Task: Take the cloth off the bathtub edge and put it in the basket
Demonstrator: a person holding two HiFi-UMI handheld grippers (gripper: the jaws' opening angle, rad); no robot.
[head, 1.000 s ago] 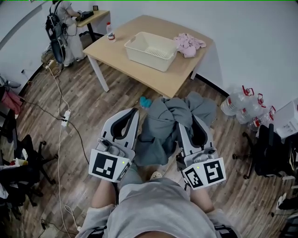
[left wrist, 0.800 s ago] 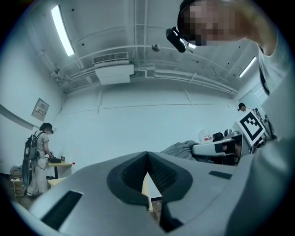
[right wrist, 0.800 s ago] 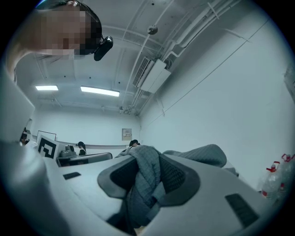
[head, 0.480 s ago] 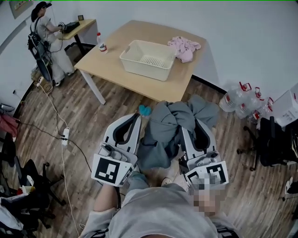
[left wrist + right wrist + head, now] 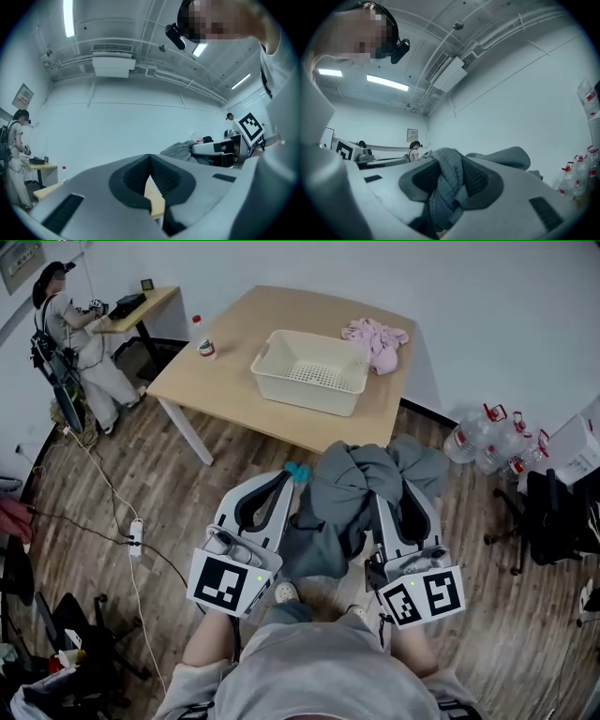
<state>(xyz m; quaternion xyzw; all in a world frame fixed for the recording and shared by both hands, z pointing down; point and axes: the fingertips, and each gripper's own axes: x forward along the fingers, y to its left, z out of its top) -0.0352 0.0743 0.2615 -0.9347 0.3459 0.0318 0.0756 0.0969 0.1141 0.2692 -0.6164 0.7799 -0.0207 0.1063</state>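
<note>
R gripper (image 5: 386,491): jaws clamped on grey cloth (image 5: 345,495), which is bunched over its tips and hangs btwn the two grippers. L gripper (image 5: 150,158): jaws closed tip to tip, nothing in them. Well ahead of both, basket (image 5: 309,396) sits on table (image 5: 225,385).

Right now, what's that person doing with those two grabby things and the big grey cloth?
A person is carrying a rumpled grey cloth, pinched in the right tongs and hanging above the wooden floor. The left tongs are shut and hold nothing. The cream plastic basket sits empty on the light wooden table ahead, beside a small pink cloth, so the grey cloth is not in it yet.
</note>
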